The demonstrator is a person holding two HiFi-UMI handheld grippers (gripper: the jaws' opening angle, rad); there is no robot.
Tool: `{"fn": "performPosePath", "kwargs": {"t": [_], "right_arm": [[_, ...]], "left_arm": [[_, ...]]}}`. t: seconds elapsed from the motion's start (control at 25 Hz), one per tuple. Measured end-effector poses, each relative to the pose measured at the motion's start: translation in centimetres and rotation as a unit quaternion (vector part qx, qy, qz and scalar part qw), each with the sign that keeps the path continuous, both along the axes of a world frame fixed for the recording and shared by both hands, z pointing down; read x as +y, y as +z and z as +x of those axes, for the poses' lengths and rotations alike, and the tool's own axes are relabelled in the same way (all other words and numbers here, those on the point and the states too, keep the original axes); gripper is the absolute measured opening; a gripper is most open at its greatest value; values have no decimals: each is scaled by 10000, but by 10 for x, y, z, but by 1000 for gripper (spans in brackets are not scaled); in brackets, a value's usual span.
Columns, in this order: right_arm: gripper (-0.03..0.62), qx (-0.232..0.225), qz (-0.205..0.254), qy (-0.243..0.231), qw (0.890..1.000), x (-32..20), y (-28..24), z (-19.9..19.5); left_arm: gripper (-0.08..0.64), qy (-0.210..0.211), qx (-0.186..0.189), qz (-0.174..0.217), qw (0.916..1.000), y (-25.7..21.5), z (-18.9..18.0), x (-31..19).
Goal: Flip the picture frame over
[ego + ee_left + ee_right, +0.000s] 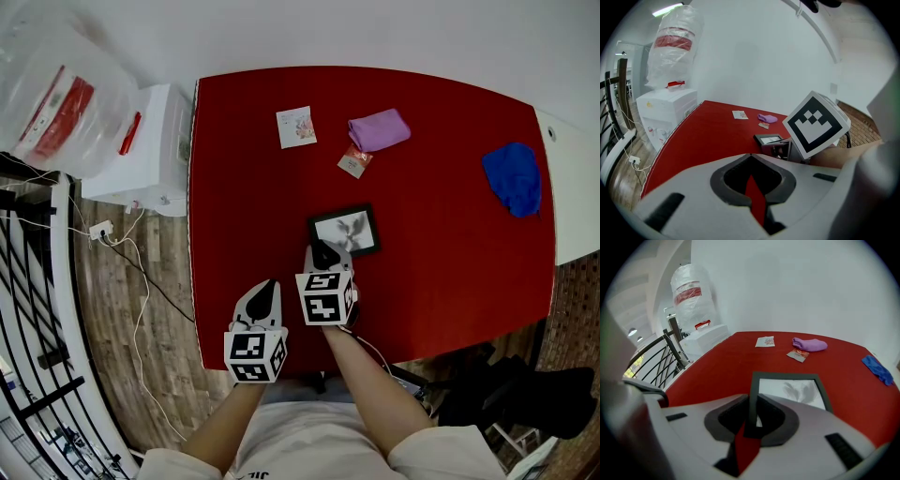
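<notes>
Picture frame (pixel 349 230) lies face up, grey print showing, about mid table (pixel 234 187), a bit toward the near edge. Right gripper (pixel 324 251) is clamped on the frame's near-left corner. In the right gripper view the frame's left border (pixel 753 390) runs straight down between the jaws, which are closed on it. Can't tell if that corner is lifted off the red surface.

Left gripper (pixel 266 286) sits by the table's near edge, just left of the right one and apart from the frame. Its jaws are together with tips meeting and nothing between them; only a sliver of red table shows behind.

Toward the far edge: white card (pixel 296 127), purple cloth (pixel 380 129), small red packet (pixel 355 161) just nearer than the cloth. Blue cloth (pixel 514 178) is by the right edge. White cabinet (pixel 150 150) stands off the left edge, touching the table, with a plastic-wrapped bundle (pixel 56 94) beside it.
</notes>
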State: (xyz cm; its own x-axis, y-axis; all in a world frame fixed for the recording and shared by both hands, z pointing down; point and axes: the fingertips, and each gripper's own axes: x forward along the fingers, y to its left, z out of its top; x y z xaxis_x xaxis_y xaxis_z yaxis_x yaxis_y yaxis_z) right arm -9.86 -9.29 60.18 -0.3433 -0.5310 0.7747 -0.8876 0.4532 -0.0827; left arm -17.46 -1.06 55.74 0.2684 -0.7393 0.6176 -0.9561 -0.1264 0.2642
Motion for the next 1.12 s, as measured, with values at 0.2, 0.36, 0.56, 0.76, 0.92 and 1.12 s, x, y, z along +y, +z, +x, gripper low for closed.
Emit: {"fn": "performPosePath", "kwargs": {"t": [0.2,0.36,0.56,0.76,0.92,1.12], "right_arm": [[63,-189,13,61,9998,0,-8,-1],[63,-589,8,223,9980,-3,-22,-1],[63,-1175,-216,343,9922,0,-39,-3],[63,-1809,-516,337,9816,6,-53,-6],[63,-2507,-786,478,9637,8,-69,-6],[63,-3677,-1247,605,9195,9,-93,-9]], "left_arm": [[6,-10,-26,-31,10000,2,1,1],[6,-22,-36,-46,10000,3,2,1],[6,-5,-27,-27,10000,2,7,0],[6,1,-15,-20,10000,1,11,-2],[6,36,-6,-11,10000,2,17,-2],[6,120,1,-5,9999,2,25,-3]]}}
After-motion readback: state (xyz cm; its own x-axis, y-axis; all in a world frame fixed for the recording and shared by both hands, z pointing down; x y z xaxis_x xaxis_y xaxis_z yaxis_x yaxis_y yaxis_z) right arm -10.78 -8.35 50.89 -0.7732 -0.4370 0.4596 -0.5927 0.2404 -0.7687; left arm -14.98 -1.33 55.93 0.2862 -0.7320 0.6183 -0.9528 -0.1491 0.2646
